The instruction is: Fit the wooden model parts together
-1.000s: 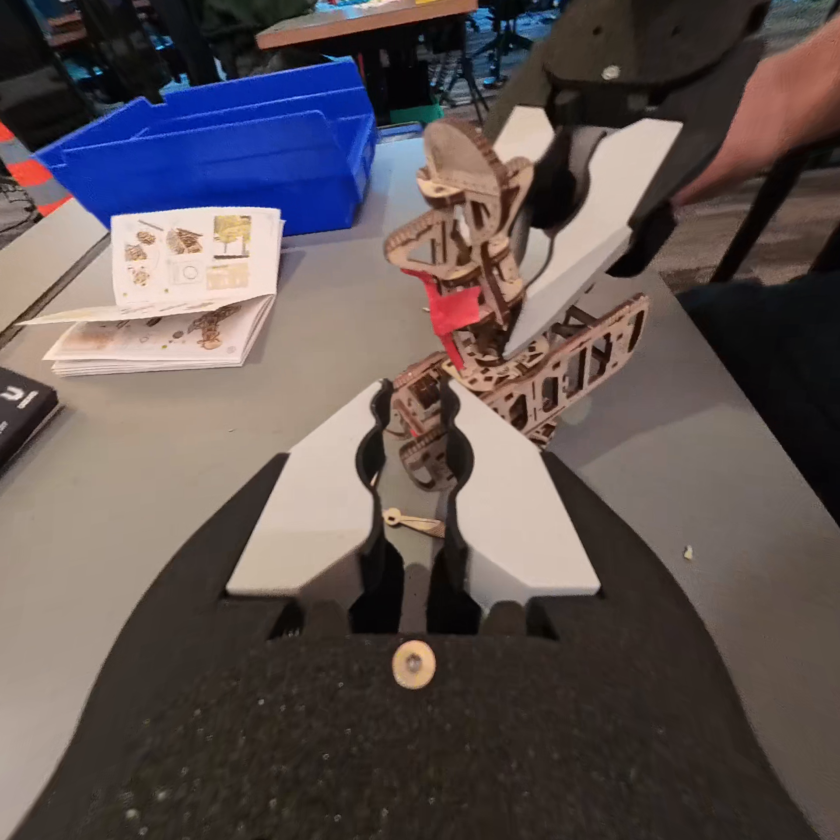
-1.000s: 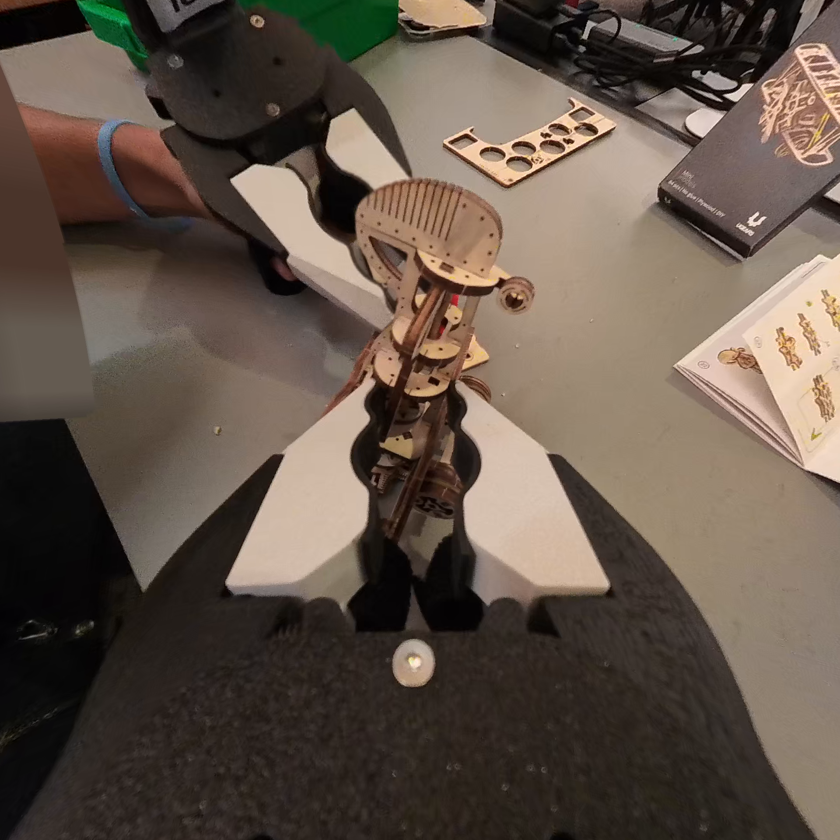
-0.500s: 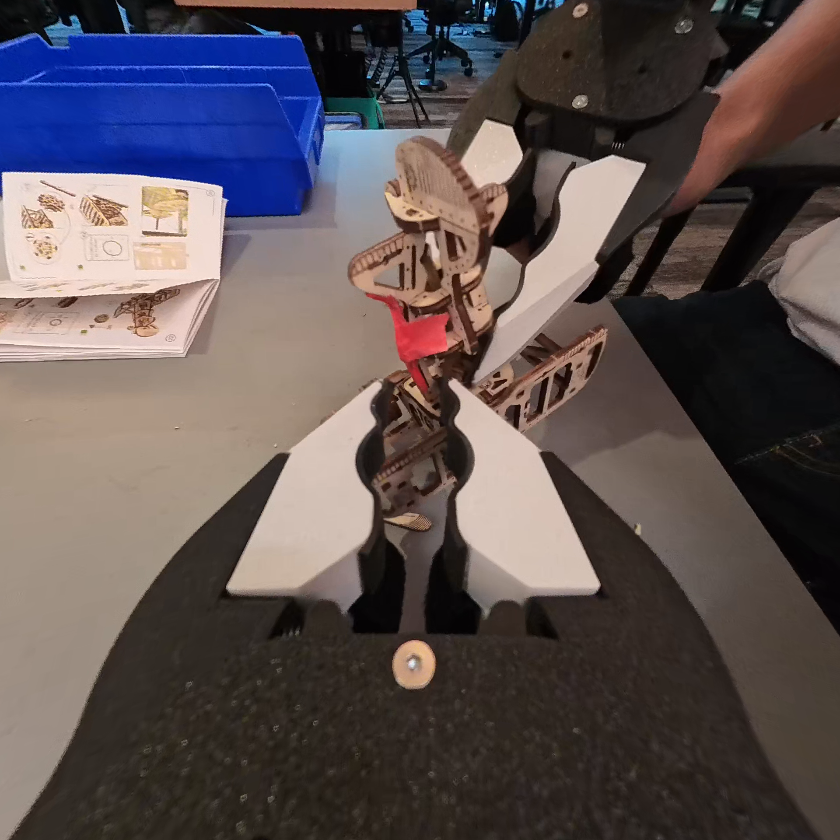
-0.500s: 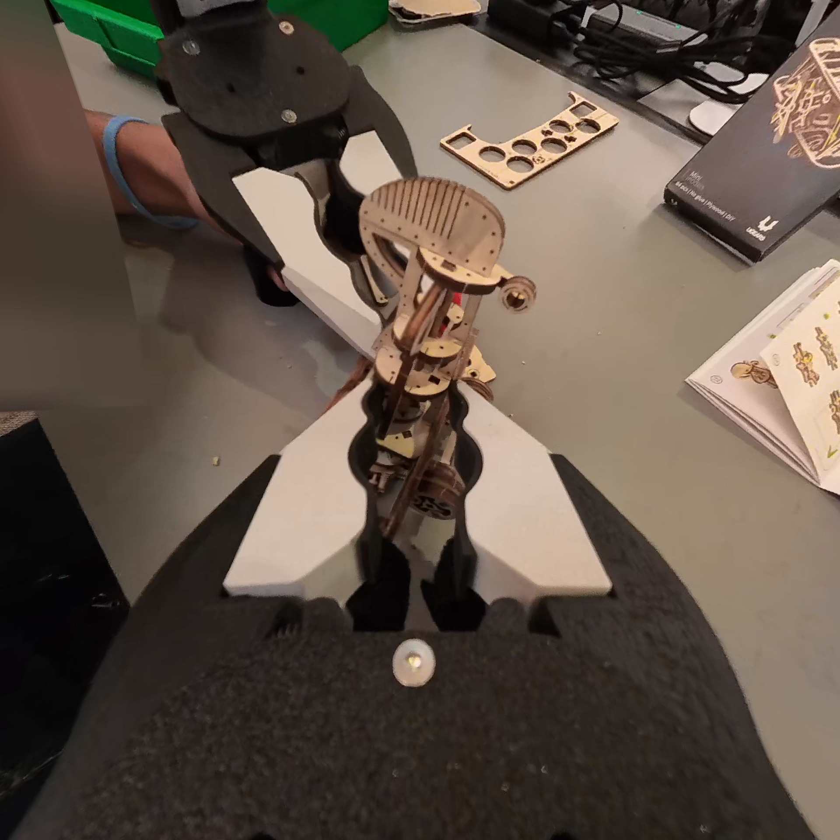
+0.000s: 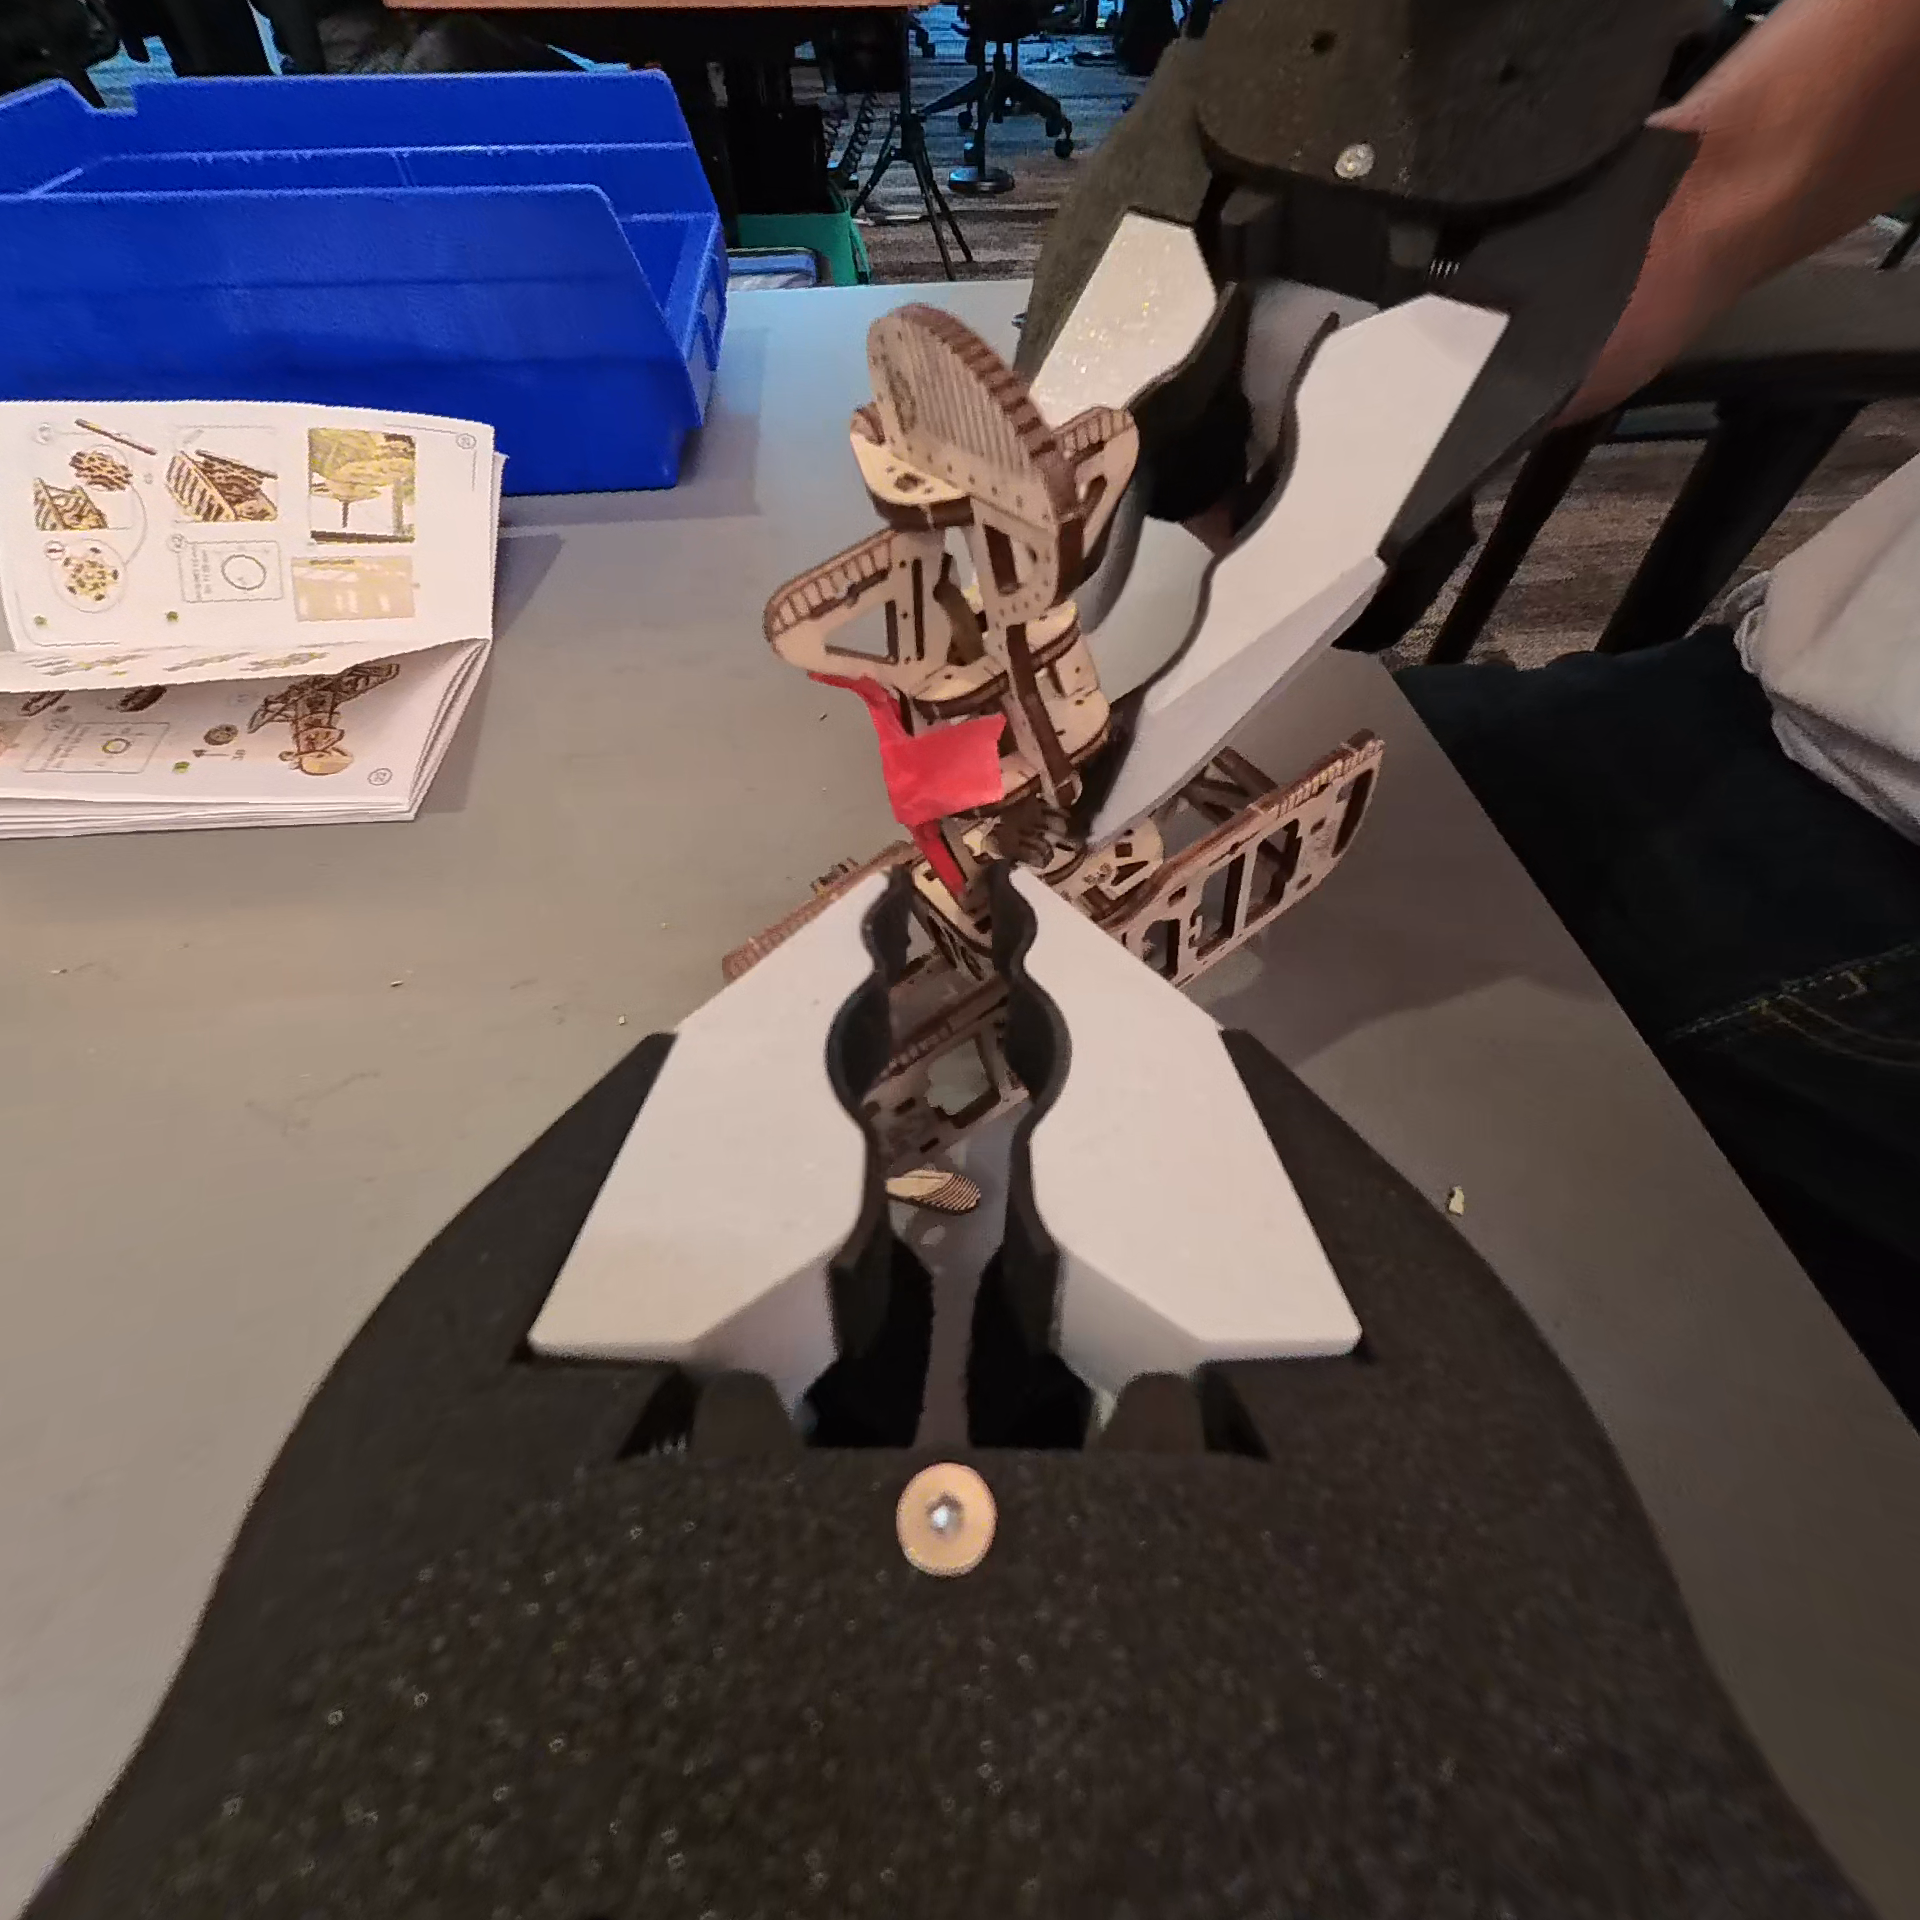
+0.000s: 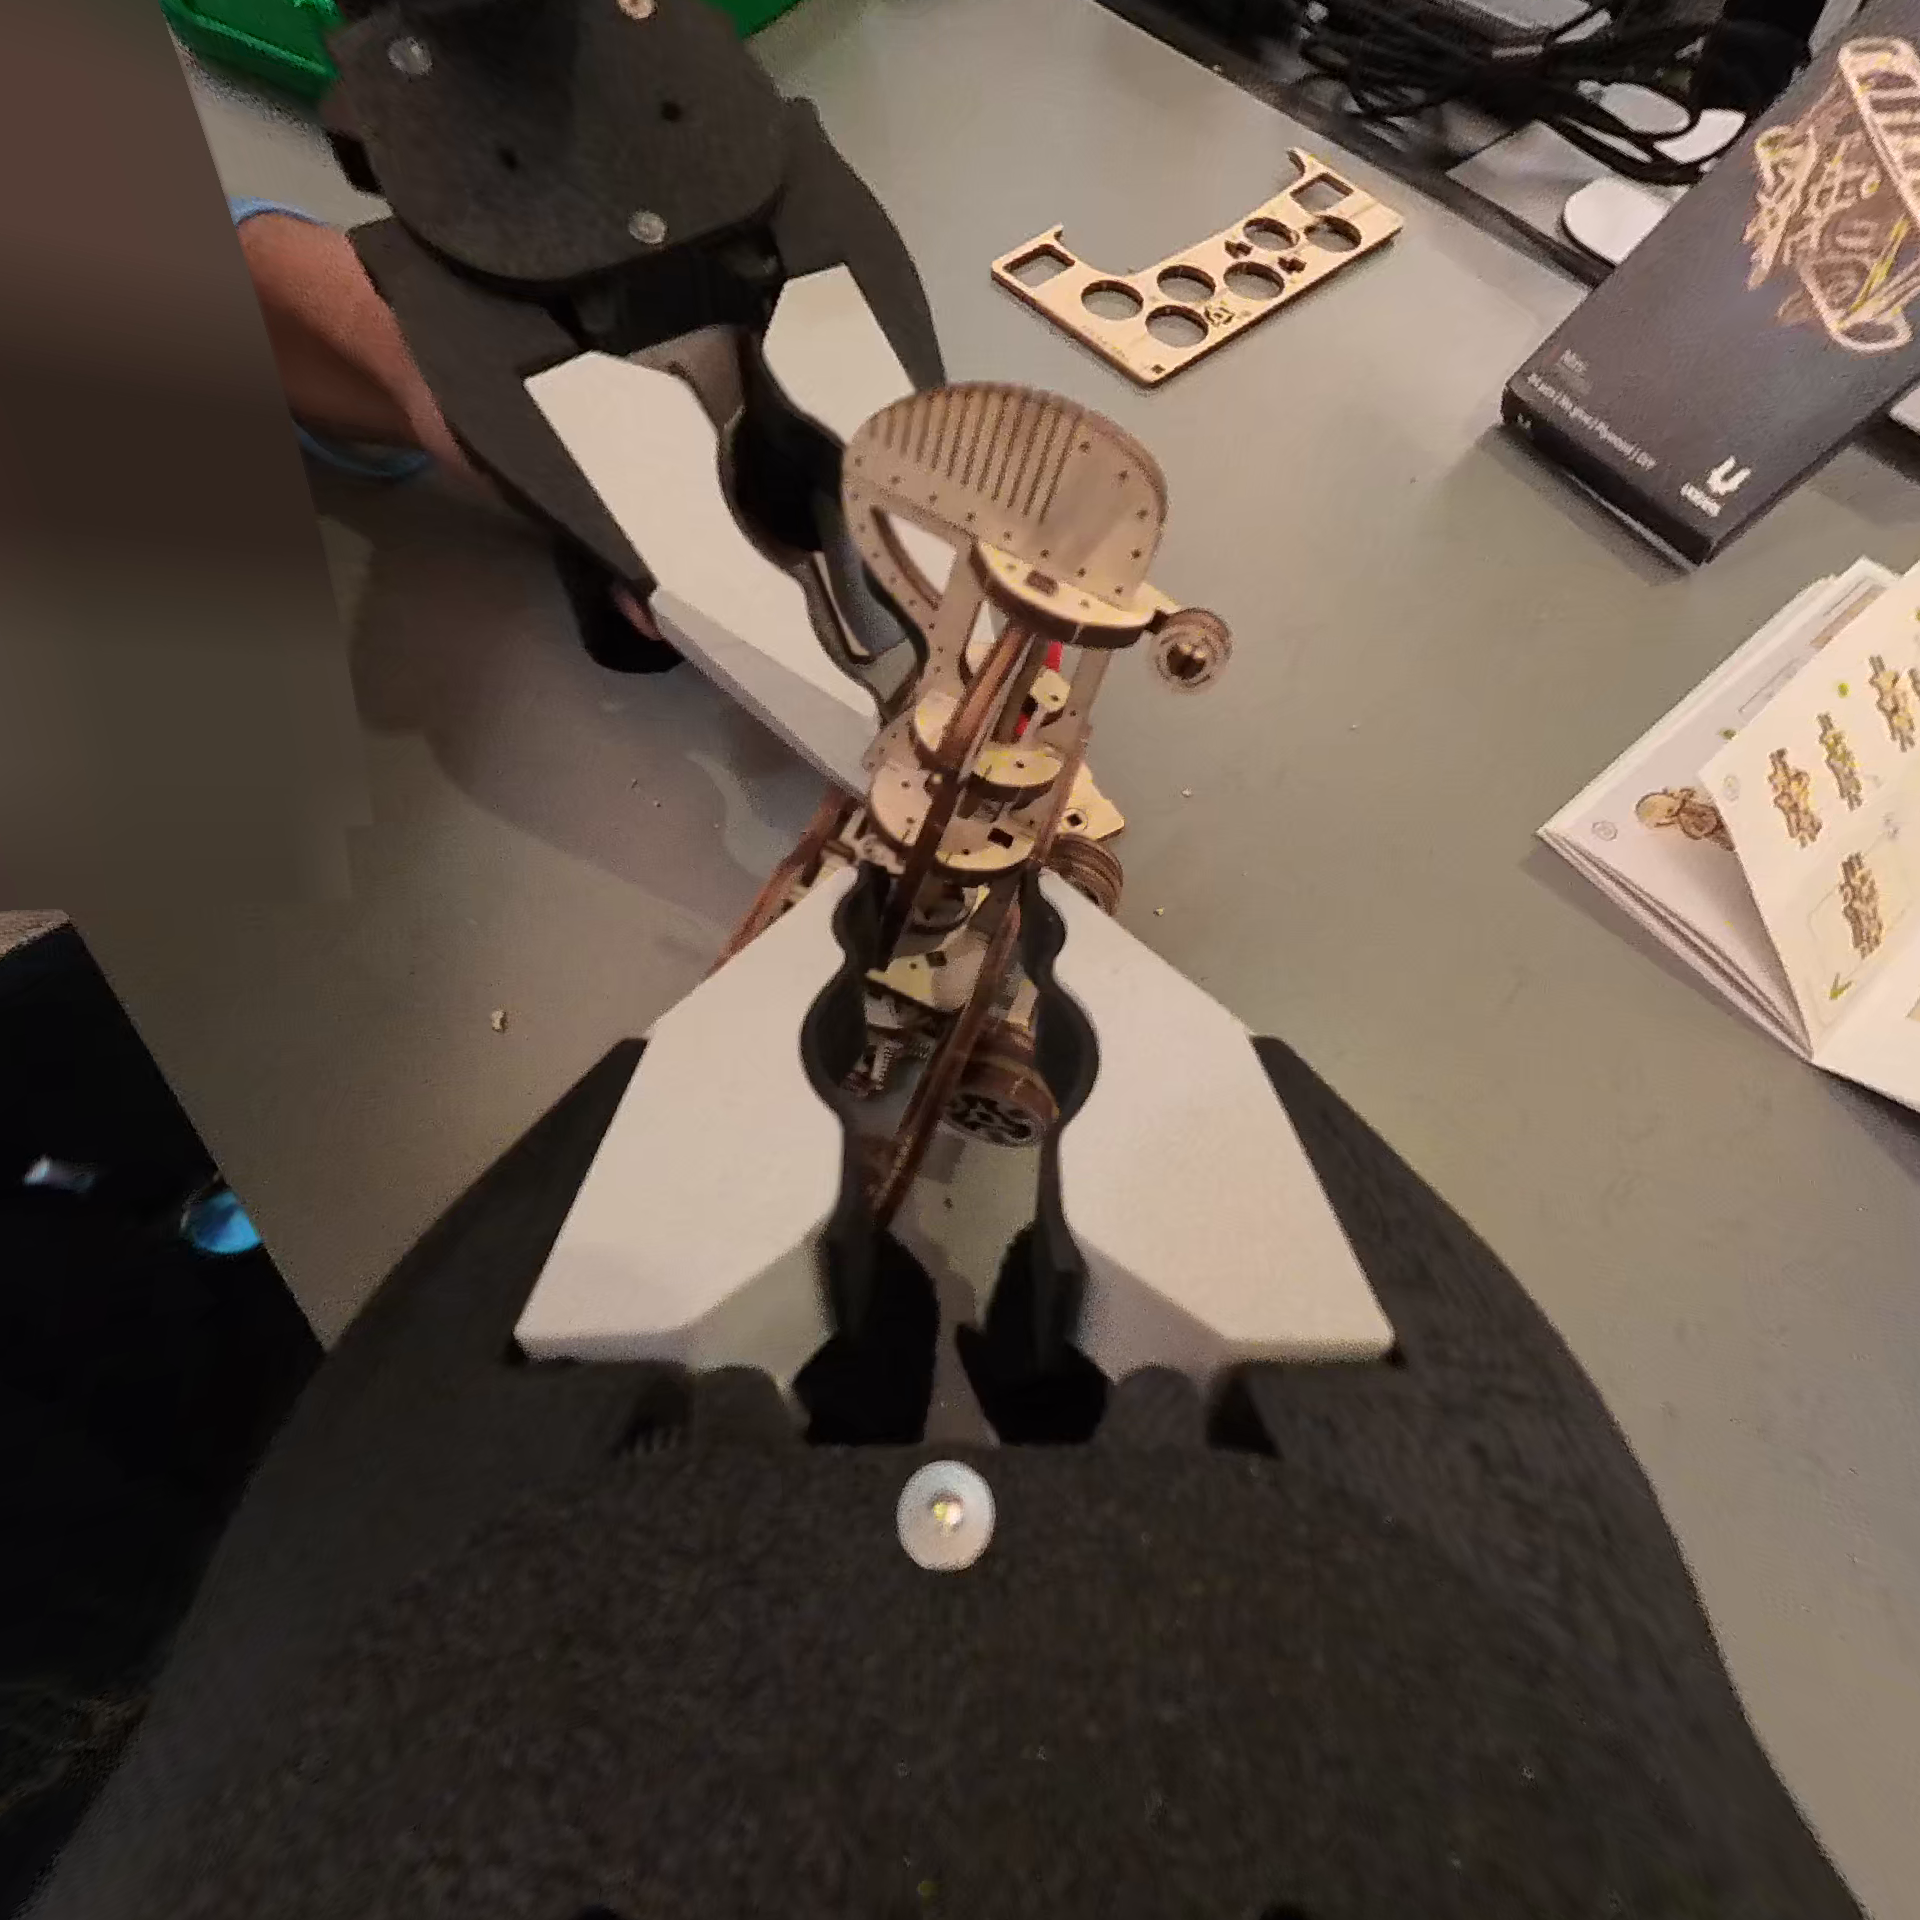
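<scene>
Grey table (image 5: 312, 1039) carries the work, with a blue bin (image 5: 364, 260) and an open instruction booklet (image 5: 239, 603) well apart at the far left, presumably kept in sight for reference; the wooden model (image 5: 966, 644) stands upright at centre, braced from both sides; left gripper (image 5: 951, 883) is nearly closed on its lower frame; right gripper (image 6: 940, 883) likewise pinches its mid-section, probably steadying it for fitting; red tape (image 5: 940, 774) hangs from the model.

Print shows on the black box (image 6: 1725, 312) and booklet (image 5: 239, 613)
</scene>
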`<state>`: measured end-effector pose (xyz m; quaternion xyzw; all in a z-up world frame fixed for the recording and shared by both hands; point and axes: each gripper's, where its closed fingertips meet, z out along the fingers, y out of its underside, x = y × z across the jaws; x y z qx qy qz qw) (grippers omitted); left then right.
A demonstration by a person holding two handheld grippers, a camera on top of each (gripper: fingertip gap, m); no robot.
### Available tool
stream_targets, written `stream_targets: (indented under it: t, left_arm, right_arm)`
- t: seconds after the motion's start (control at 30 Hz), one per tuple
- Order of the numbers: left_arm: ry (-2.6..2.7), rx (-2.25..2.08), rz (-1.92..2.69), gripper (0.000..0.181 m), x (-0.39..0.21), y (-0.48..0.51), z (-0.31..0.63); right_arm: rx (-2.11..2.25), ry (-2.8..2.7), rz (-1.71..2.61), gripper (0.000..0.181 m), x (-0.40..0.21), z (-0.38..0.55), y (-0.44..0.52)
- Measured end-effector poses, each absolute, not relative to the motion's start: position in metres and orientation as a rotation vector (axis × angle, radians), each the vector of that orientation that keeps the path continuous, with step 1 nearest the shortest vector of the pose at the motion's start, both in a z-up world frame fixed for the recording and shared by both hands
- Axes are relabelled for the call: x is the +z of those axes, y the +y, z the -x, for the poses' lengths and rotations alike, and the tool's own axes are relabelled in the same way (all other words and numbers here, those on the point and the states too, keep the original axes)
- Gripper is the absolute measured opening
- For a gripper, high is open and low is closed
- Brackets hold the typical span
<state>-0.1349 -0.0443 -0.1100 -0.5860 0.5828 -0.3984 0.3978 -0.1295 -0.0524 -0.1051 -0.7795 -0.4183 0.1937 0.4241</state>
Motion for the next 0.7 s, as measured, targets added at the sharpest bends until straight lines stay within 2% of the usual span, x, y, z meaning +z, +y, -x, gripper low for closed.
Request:
stream_targets:
  t: [0.17, 0.23, 0.37, 0.43, 0.53, 0.6, 0.7]
  left_arm:
    - [1.494, -1.011, 1.450, 0.003, -0.109, -0.049, 0.136]
    - [1.499, -1.024, 1.444, 0.003, -0.108, -0.050, 0.136]
    - [1.498, -1.028, 1.454, 0.004, -0.108, -0.049, 0.136]
    - [1.496, -1.028, 1.453, 0.005, -0.108, -0.049, 0.136]
    - [1.482, -1.031, 1.443, 0.006, -0.106, -0.049, 0.137]
    - [1.457, -1.039, 1.435, 0.007, -0.102, -0.047, 0.138]
    - [1.395, -1.067, 1.405, 0.008, -0.093, -0.044, 0.142]
  right_arm:
    - [0.495, -1.112, 1.893, 0.030, -0.100, 0.122, -0.058]
    - [0.580, -1.143, 1.875, 0.048, -0.090, 0.119, -0.066]
    - [0.772, -1.119, 1.879, 0.060, -0.056, 0.099, -0.070]
    - [0.854, -1.175, 1.880, 0.079, -0.035, 0.090, -0.066]
    - [0.966, -1.479, 1.873, 0.082, -0.005, 0.094, -0.061]
    - [0.837, -1.821, 1.893, 0.088, -0.014, 0.092, -0.054]
    - [0.729, -2.217, 1.848, 0.085, -0.026, 0.104, -0.052]
